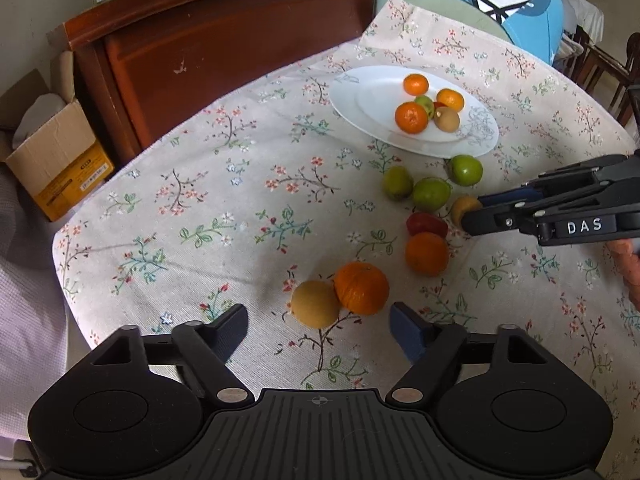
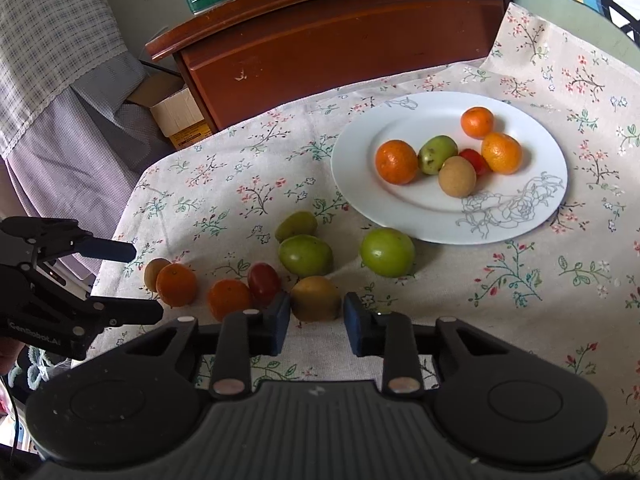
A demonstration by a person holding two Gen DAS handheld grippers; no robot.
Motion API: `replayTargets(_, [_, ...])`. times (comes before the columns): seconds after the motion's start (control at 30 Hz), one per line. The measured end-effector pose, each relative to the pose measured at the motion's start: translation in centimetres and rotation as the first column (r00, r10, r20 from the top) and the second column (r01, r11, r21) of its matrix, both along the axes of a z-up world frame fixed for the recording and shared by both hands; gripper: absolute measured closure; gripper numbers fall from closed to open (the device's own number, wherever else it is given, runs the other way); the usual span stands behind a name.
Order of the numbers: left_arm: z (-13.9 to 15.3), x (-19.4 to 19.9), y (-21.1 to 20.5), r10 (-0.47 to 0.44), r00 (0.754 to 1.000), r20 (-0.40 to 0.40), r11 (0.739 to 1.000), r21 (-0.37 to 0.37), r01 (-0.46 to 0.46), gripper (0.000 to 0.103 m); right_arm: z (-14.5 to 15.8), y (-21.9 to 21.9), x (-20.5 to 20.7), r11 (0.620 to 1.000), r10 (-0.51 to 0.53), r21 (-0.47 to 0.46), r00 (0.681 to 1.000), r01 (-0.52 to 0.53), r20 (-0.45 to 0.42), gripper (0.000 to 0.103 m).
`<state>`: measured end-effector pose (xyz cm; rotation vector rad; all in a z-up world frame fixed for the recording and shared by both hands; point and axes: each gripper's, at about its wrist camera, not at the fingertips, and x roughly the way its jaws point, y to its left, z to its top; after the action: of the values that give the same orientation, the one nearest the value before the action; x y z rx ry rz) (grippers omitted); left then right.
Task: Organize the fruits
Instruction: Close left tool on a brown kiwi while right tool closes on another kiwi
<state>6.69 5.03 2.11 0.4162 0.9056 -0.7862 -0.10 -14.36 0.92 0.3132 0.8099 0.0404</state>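
Fruit is sorted on a floral-clothed surface [image 1: 240, 208].
A small brownish-yellow round fruit [image 2: 315, 298] is clamped by the right hand-held gripper [image 2: 316, 326]; the left hand-held gripper [image 1: 318, 326] is held apart near a bright orange mandarin [image 1: 362, 288].

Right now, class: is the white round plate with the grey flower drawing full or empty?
Partly full. The white plate holds six small fruits bunched together; bare surface surrounds them.

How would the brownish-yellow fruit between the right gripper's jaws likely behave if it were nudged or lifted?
The brownish-yellow fruit looks round and smooth, so it would probably roll on the flat tablecloth if nudged. Its curved skin may slip unless the jaws of the right gripper meet it near its widest part. It looks firm, so it likely keeps its shape.
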Motion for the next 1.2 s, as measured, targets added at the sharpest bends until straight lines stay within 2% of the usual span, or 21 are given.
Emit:
replayTargets(0.07, [-0.4,0.0,-0.2,-0.015,1.0,-0.01,1.0,0.007,0.015,0.044,0.0,0.0,0.0,1.0,-0.001,0.0,1.0,0.001,0.001,0.076])
replayTargets(0.2, [-0.7,0.0,-0.7,-0.031,0.999,0.008,0.999,0.02,0.031,0.047,-0.1,0.0,0.0,1.0,-0.002,0.004,1.0,0.002,0.001,0.076])
replayTargets(0.5, [-0.6,-0.5,-1.7,-0.09,0.996,-0.021,0.996,-0.019,0.089,0.072,-0.1,0.0,-0.1,1.0,-0.004,0.002,1.0,0.004,0.002,0.076])
replayTargets(0.63, [-0.7,-1.3,-2.5,-0.12,0.993,0.004,0.993,0.014,0.119,0.073,-0.1,0.0,-0.3,1.0,-0.007,0.009,1.0,0.007,0.0,0.076])
replayTargets(0.8, [-0.8,-0.7,-2.4,-0.071,0.997,0.009,0.997,0.012,0.071,0.071,-0.2,-0.2,-0.3,1.0,-0.012,0.02,1.0,0.012,0.001,0.076])
replayTargets(1.03, [-0.9,-1.1,-3.8,-0.101,0.994,0.033,0.995,0.028,0.1,0.068,-0.2,-0.4,-0.4,0.999,-0.017,0.028,1.0,0.017,0.001,0.075])
replayTargets(1.2, [-0.8,-1.0,-4.2,-0.1,0.995,0.028,0.995,0.014,0.1,0.069,-0.3,-0.4,-0.4,1.0,-0.014,0.023,1.0,0.014,0.003,0.075])
